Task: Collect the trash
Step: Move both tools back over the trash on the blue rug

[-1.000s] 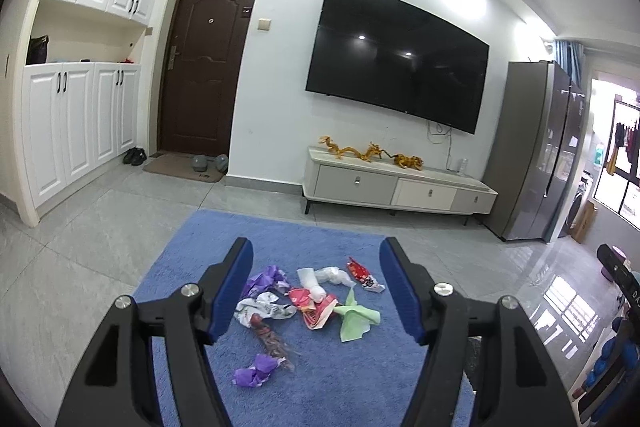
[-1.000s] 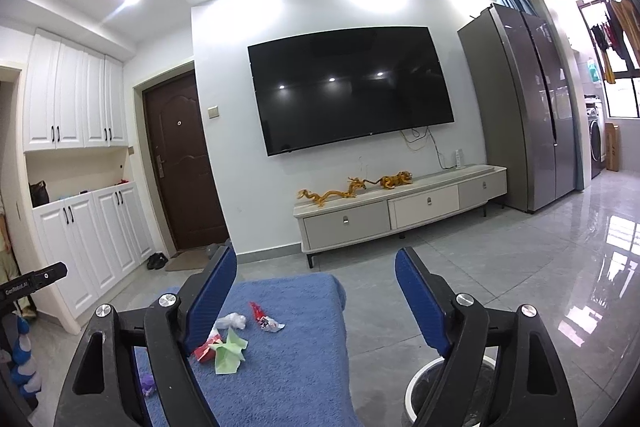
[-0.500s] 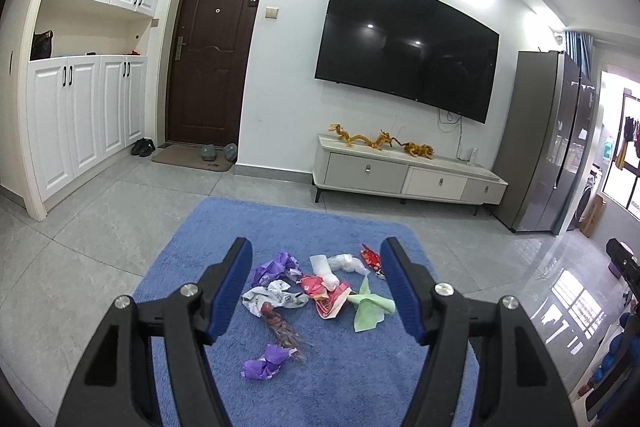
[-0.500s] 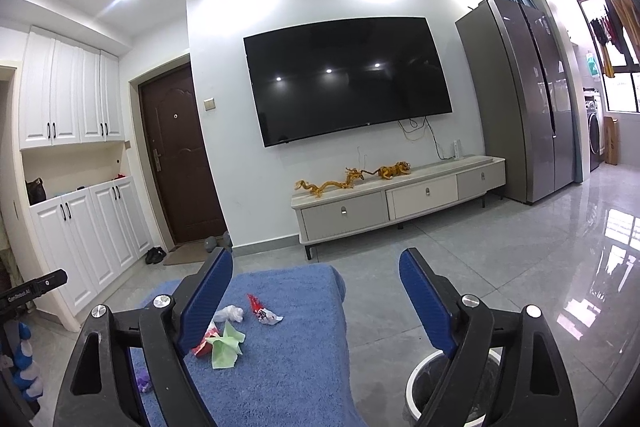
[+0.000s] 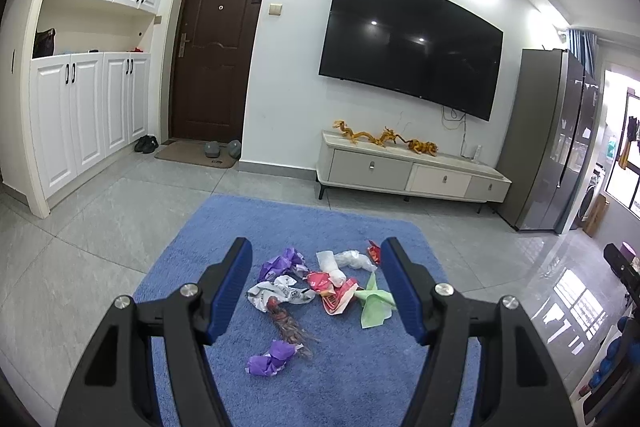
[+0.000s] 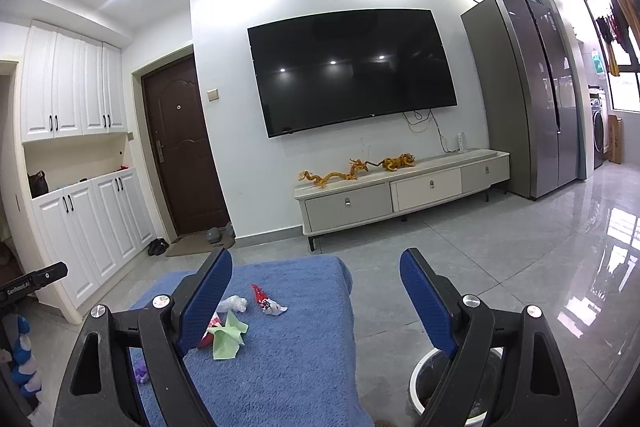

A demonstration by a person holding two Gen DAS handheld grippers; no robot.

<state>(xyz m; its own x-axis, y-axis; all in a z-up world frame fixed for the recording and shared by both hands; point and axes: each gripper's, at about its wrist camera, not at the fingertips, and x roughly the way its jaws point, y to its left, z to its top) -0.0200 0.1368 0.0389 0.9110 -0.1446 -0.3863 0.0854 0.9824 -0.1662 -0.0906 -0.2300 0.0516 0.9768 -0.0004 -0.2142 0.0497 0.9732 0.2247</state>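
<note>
Left wrist view: trash pile (image 5: 320, 287) lies spread sideways on the blue rug (image 5: 360, 387). Left tongs (image 5: 316, 287) hang above, tipped down, open, empty. Right tongs (image 6: 316, 303), nearly level, have just been opening, empty.

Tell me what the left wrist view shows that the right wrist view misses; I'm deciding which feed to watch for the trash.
Only the left wrist view shows the whole pile: the white printed wrapper, brown wrapper and near purple wrapper, seen past the open left gripper. Only the right wrist view shows the white bin on the tiles, behind the open, empty right gripper. Both show the blue rug, green paper and white plastic.
</note>
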